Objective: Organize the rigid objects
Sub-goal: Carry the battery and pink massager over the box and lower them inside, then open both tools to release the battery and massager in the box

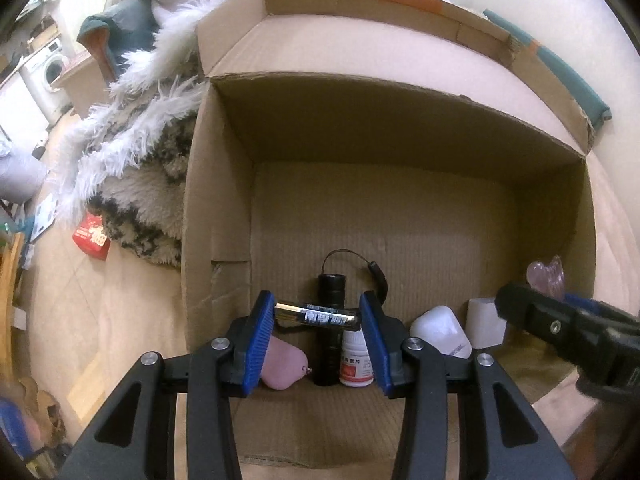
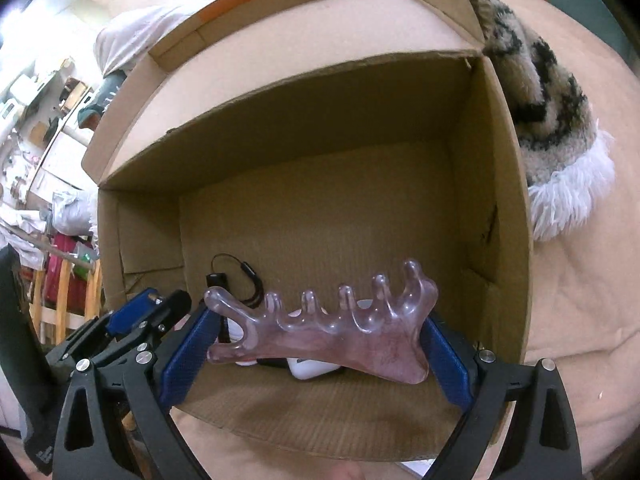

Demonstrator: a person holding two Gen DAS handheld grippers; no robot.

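Inside the open cardboard box [image 1: 224, 208], my left gripper [image 1: 318, 316] is shut on a black-and-gold battery [image 1: 316, 315], held crosswise between its blue pads. Below it on the box floor lie a black flashlight [image 1: 330, 292] with a wrist loop, a white pill bottle [image 1: 356, 364], a pink pouch [image 1: 282, 364], a white earbud case [image 1: 440, 330] and a white block [image 1: 486, 322]. My right gripper [image 2: 320, 338] is shut on a translucent pink comb-shaped massager [image 2: 320, 328], held over the box's near end. The right gripper [image 1: 560, 328] also shows at the right of the left wrist view.
The box [image 2: 500, 200] stands on a beige bed cover [image 2: 580, 300], its flaps up. A furry patterned blanket [image 1: 140, 168] lies against the box side. A red packet [image 1: 91, 236] lies on the floor beyond, and a washing machine [image 1: 50, 70] stands far off.
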